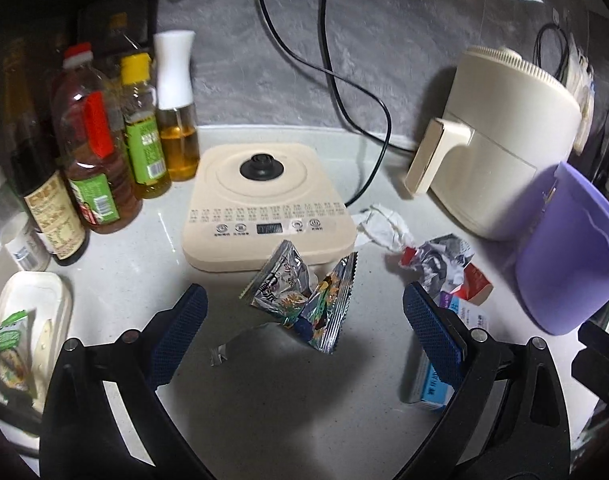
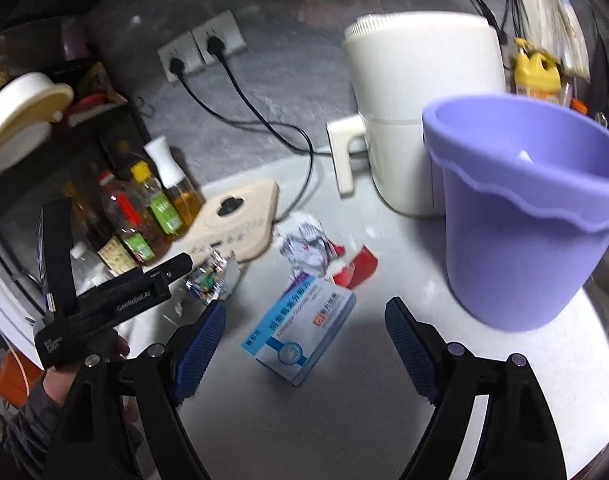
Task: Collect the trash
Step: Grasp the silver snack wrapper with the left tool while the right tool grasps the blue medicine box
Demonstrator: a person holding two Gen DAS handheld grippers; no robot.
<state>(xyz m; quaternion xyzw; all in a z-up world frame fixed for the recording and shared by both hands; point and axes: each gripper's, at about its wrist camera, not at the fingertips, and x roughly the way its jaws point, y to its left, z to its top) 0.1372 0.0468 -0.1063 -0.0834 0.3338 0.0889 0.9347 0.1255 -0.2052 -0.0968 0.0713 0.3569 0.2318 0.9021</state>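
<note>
Left gripper [image 1: 304,312] hovers over the bench [image 1: 264,400], jaws wide apart, nothing between the pads but air; foil wrappers [image 1: 304,300] sit on the bench just ahead of it, touching the front edge of the cooker base [image 1: 264,204]. Right gripper [image 2: 304,336] also has jaws wide apart, holding nothing; blue box [image 2: 300,332] lies flat on the bench between and just ahead of its fingers. Taking the cooker base as landmark: crumpled tissue [image 1: 380,226] lies at its right front corner, crumpled paper [image 1: 444,262] with a red carton scrap [image 1: 474,282] further right of that, blue box beside the scrap on the near side. Purple bin [image 2: 524,216] stands upright well right of the base, just in front of the air fryer [image 2: 420,108]. Oil bottles [image 1: 116,148] stand in a cluster just left of the base. Two black cords [image 1: 336,80] run from the wall sockets [image 2: 202,46] behind the base. White tray [image 1: 28,328] with a green packet sits far left and nearer than the base.
</note>
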